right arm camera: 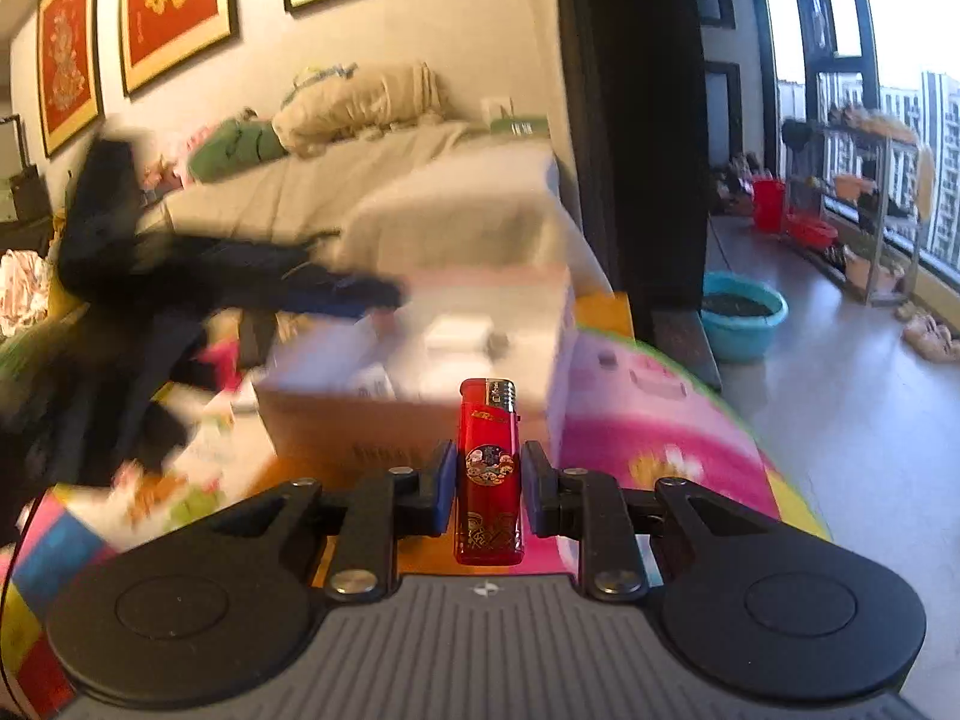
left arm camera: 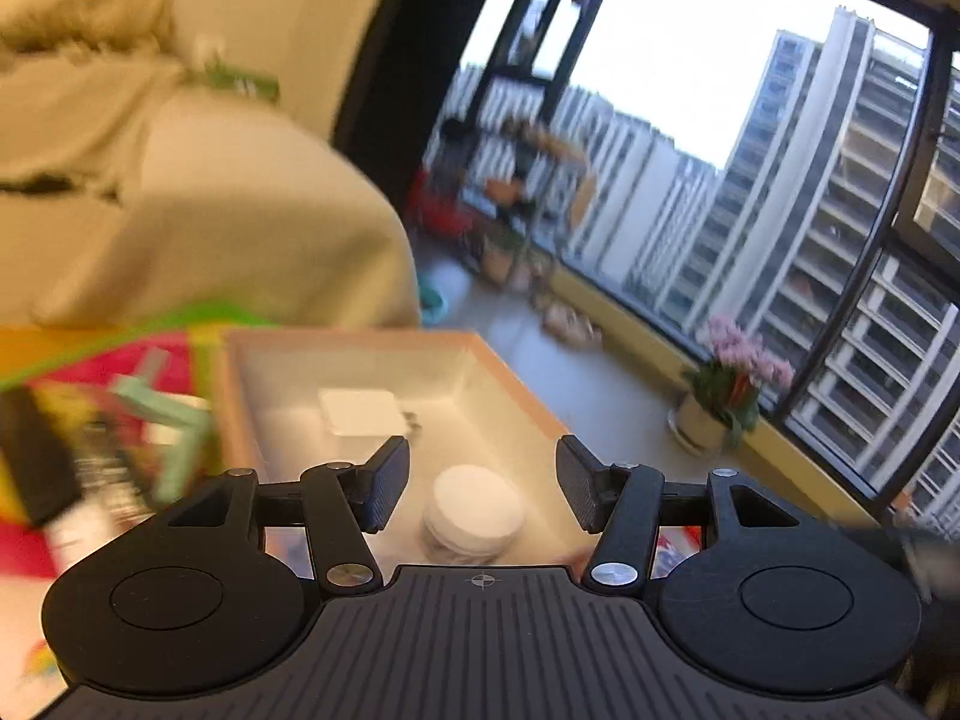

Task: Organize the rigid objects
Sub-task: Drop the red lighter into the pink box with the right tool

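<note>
In the right wrist view we see our right gripper (right arm camera: 487, 495) with its jaws clamped on a red lighter (right arm camera: 487, 480), held upright with its metal cap at 12 o'clock. Beyond it, toward 12 o'clock, stands an open box (right arm camera: 420, 414) on the table (right arm camera: 660, 420), which wears a bright pink patterned cover. A dark blurred shape at 9 o'clock may be our other arm; we cannot tell. This view alone shows the framed red pictures (right arm camera: 174, 6) on the wall and a blue basin (right arm camera: 744, 315) on the floor at 3 o'clock.

The left wrist view looks down into the same box (left arm camera: 516, 384). Our left gripper (left arm camera: 483, 483) hangs over it, jaws apart and empty. Only here do we see the contents: a round white stack (left arm camera: 474, 510) just between the jaws and a flat white block (left arm camera: 360, 411) farther in at 11 o'clock. A potted pink flower (left arm camera: 735, 384) sits by the window at 3 o'clock.
</note>
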The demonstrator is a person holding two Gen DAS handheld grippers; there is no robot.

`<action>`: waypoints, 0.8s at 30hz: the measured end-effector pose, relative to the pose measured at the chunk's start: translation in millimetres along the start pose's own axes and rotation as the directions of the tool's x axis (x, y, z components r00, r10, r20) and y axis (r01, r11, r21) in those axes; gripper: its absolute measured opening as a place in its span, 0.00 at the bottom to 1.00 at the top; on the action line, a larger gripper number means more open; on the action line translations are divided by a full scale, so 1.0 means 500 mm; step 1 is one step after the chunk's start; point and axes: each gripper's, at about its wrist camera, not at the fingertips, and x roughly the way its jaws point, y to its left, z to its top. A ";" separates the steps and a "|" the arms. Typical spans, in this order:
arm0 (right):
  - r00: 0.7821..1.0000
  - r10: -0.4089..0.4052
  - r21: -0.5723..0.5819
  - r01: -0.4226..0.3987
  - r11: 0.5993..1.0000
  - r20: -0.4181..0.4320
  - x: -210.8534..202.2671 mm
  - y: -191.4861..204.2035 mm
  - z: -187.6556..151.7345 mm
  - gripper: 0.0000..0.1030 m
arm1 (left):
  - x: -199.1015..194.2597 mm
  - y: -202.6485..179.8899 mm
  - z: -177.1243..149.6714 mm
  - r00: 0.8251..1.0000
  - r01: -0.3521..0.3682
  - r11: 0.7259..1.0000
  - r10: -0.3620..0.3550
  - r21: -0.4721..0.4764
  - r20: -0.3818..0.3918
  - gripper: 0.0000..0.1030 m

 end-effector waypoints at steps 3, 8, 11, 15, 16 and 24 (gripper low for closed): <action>0.998 0.042 -0.013 -0.041 0.999 0.036 0.035 0.021 0.069 0.22 | -0.078 0.010 -0.049 0.996 -0.083 0.996 0.082 0.045 0.028 0.57; 0.998 0.006 -0.057 -0.003 0.998 0.060 0.138 0.074 0.167 0.46 | -0.148 0.064 -0.139 0.974 -0.227 0.974 0.227 0.003 -0.020 0.57; 0.998 -0.050 -0.058 0.052 0.997 0.035 0.168 0.099 0.156 0.55 | -0.170 0.111 -0.170 0.967 -0.253 0.966 0.250 -0.058 -0.049 0.57; 0.999 -0.024 -0.069 0.023 0.997 -0.022 0.153 0.130 0.082 0.66 | -0.176 0.159 -0.174 0.956 -0.293 0.949 0.289 -0.115 -0.051 0.57; 0.999 -0.035 -0.079 0.033 0.996 -0.025 0.145 0.136 0.060 0.71 | -0.180 0.176 -0.172 0.955 -0.298 0.945 0.295 -0.136 -0.039 0.57; 0.994 -0.008 -0.043 0.003 0.999 -0.112 0.117 0.171 -0.076 0.75 | -0.143 0.286 -0.119 0.936 -0.321 0.883 0.350 -0.343 0.024 0.57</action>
